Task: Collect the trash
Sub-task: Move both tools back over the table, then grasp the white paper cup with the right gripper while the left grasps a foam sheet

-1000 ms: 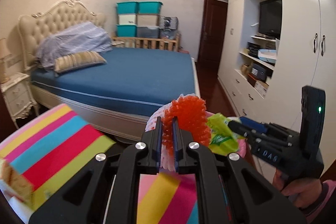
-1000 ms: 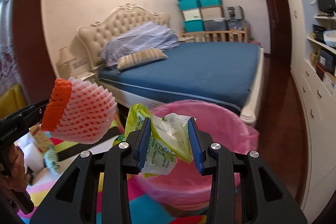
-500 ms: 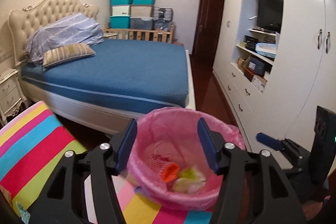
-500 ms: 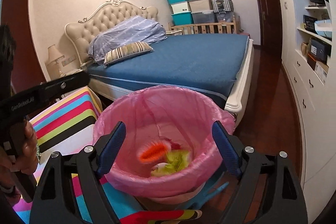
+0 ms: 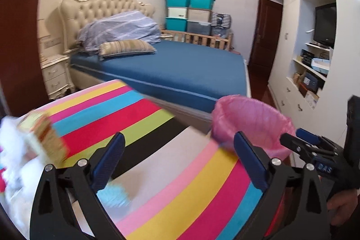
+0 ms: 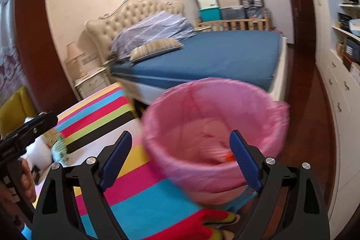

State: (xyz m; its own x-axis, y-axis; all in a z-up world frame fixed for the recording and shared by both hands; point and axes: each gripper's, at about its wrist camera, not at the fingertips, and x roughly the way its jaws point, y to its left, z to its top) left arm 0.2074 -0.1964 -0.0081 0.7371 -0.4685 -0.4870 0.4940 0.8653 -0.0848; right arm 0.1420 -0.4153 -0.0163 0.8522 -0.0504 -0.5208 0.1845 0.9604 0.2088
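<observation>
The bin with a pink liner [image 6: 180, 109] stands at the right end of the striped table; an orange bit of trash [image 6: 229, 155] shows inside. It also shows in the left wrist view [image 5: 254, 118]. My right gripper [image 6: 180, 159] is open and empty, just before the bin's near rim. My left gripper [image 5: 177, 161] is open and empty over the striped cloth [image 5: 126, 118], left of the bin. Blurred trash lies at the table's left: a beige packet [image 5: 45, 138], white wrappers [image 5: 11, 141] and a light blue piece [image 5: 114, 197].
A bed with a blue cover [image 5: 180, 69] stands beyond the table. White wardrobes and shelves [image 5: 315, 73] line the right wall. A nightstand [image 5: 56, 75] is at the left. Dark wood floor [image 6: 315, 127] lies right of the bin.
Both grippers let go of their trash into the bin, the net sleeve and the green wrapper. Since then both have swung left and back from the bin, jaws staying wide open.
</observation>
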